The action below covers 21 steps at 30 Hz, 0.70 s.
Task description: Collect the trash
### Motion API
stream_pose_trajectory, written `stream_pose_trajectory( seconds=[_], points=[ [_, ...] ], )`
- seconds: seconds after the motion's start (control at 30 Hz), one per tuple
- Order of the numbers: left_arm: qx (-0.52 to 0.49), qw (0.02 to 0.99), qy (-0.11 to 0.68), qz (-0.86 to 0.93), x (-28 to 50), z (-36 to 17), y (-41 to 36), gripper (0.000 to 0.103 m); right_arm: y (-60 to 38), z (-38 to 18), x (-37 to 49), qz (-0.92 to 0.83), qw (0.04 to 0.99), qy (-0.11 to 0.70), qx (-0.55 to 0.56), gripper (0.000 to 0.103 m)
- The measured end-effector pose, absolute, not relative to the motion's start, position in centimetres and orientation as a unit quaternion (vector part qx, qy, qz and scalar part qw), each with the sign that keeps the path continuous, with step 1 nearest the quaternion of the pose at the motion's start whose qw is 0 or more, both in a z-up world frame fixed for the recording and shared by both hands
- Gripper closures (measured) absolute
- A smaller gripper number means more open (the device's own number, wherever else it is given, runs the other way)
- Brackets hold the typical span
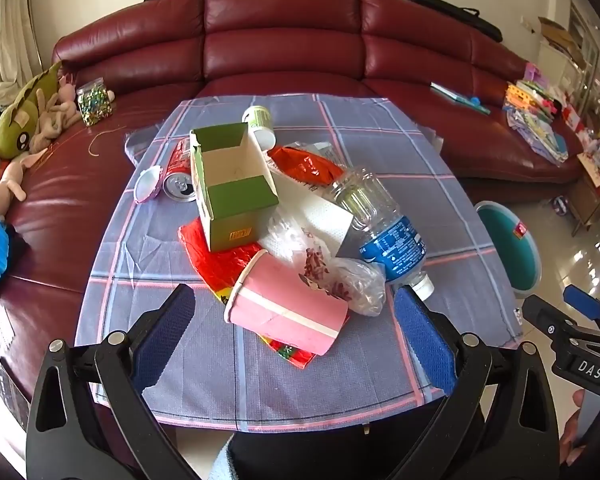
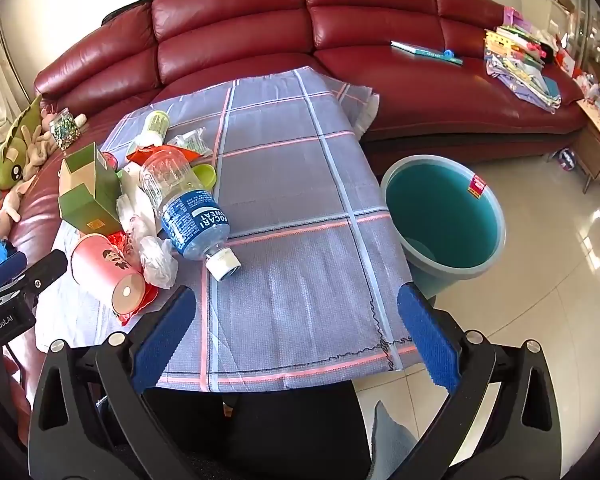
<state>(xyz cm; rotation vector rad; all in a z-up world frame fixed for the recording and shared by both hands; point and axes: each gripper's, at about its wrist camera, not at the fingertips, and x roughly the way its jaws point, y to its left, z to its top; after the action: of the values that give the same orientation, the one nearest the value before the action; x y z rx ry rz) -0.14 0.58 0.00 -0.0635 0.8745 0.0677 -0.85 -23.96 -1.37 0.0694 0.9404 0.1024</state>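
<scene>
A pile of trash lies on the checked tablecloth (image 1: 260, 380): a pink paper cup (image 1: 288, 312) on its side, a green carton (image 1: 230, 184), a clear bottle with a blue label (image 1: 384, 228), a crumpled plastic bag (image 1: 340, 276), red wrappers (image 1: 216, 256) and a red can (image 1: 179, 178). My left gripper (image 1: 294, 320) is open, its pads either side of the pink cup, just short of it. My right gripper (image 2: 298, 320) is open and empty over the cloth's front right part, near the bottle (image 2: 188, 212). A teal bin (image 2: 444, 216) stands on the floor to the right.
A dark red leather sofa (image 1: 280, 36) wraps behind and left of the table. Plush toys (image 1: 24, 120) and a jar (image 1: 94, 102) lie on its left part, books and papers (image 2: 520, 60) on its right. The tiled floor (image 2: 560, 300) is at the right.
</scene>
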Motion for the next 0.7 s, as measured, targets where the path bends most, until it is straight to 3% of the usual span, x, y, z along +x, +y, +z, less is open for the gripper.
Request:
stream_pose_trajectory(
  seconds=[0.7],
  points=[
    [-0.025,0.905,0.422,0.04,-0.11,0.0,0.7,0.004,-23.83,-1.53,-0.6,0.05,0.887,0.458,0.034,0.006]
  ],
)
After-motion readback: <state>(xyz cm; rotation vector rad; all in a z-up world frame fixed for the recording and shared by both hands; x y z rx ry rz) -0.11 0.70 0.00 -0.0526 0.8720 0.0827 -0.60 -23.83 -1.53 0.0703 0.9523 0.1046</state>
